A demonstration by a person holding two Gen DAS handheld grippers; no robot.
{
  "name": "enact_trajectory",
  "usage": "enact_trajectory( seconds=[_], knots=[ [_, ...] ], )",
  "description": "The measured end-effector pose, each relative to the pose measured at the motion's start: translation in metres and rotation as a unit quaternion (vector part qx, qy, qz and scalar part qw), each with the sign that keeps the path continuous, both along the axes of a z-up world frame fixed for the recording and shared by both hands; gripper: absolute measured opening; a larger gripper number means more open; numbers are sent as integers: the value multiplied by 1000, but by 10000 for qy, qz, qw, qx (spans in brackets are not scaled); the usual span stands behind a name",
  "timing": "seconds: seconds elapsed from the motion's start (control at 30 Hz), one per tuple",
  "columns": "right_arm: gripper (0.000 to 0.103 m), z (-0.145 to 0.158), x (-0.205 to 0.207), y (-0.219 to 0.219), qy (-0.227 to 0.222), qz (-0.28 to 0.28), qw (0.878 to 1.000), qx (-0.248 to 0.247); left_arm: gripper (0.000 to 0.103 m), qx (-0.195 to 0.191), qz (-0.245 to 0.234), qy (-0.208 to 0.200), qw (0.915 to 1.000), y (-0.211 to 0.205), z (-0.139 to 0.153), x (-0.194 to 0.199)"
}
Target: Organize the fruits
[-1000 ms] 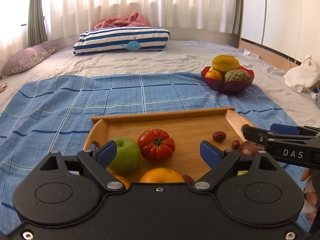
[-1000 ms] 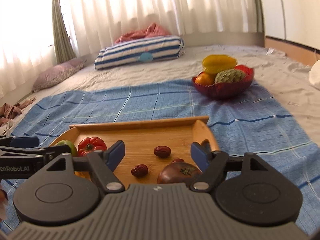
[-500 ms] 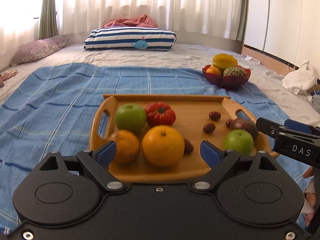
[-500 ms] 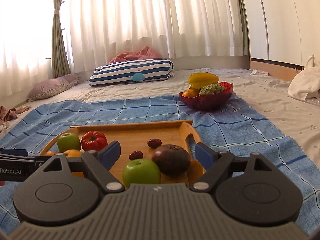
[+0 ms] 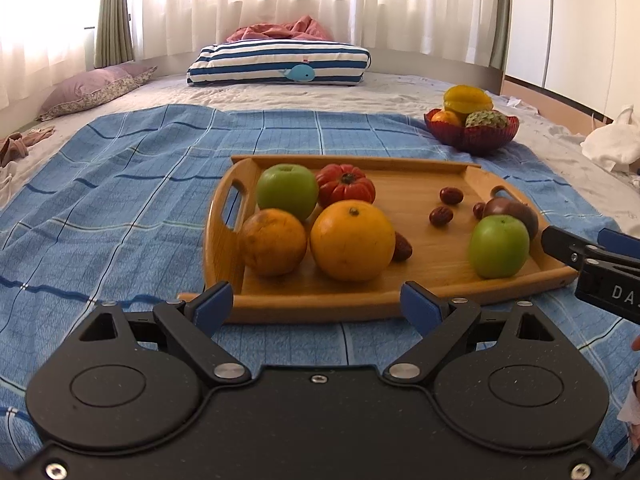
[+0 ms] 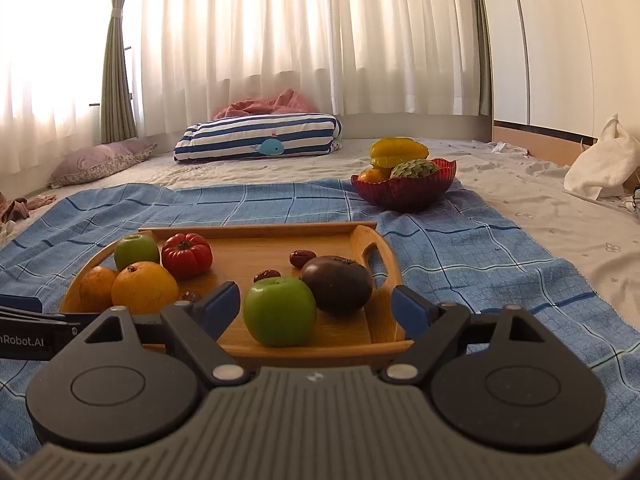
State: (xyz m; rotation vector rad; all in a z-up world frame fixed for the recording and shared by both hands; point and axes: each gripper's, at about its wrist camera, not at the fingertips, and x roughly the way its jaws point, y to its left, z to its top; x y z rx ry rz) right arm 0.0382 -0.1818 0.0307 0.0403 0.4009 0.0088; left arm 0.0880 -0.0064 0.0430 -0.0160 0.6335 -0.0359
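The left gripper (image 5: 316, 304) hovered just short of the near edge of the wooden tray (image 5: 424, 292), its jaws spread wide with nothing between them. At the tray's left end sat a green apple (image 5: 287, 191), a dull orange (image 5: 274, 242) and a bright orange (image 5: 352, 241), crowded together and seemingly touching, with a ribbed red tomato (image 5: 346, 186) behind them. Further right lay small red dates, one (image 5: 403, 247) tucked against the bright orange; four showed for certain in this view. At the right end a second green apple (image 5: 499, 246) stood against a dark purple fruit (image 5: 520, 209). The right gripper (image 6: 316, 306) was likewise agape and empty, its jaws having just widened, lined up with that apple. Beyond the tray, on the blue checked blanket (image 5: 120, 208), a red bowl (image 5: 472, 134) held a yellow starfruit, a scaly green fruit and one orange-coloured fruit. Count: two apples, two oranges, one tomato, one purple fruit. The likely trouble was that round fruit would roll when nudged, so closing on one in the packed cluster could shove its neighbours, and the two grippers, working near each other, could collide.
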Motion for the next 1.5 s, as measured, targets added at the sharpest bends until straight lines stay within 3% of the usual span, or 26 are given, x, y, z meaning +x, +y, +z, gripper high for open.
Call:
enact_trajectory(
  seconds=[0.63, 0.83, 1.17, 1.5],
  knots=[
    [96, -37, -9, 15, 455, 90, 9984, -328, 90, 59, 206, 314, 9993, 4, -37, -7],
    [102, -45, -6, 18, 583, 105, 9975, -385, 93, 123, 276, 372, 9988, 6, -49, -9],
    [103, -53, 0, 23, 787, 99, 9953, -550, 102, 188, 277, 373, 9987, 5, -55, -7],
    [103, -58, 8, 21, 1025, 194, 9933, -504, 103, 76, 212, 477, 9986, 8, -56, -1]
  ],
)
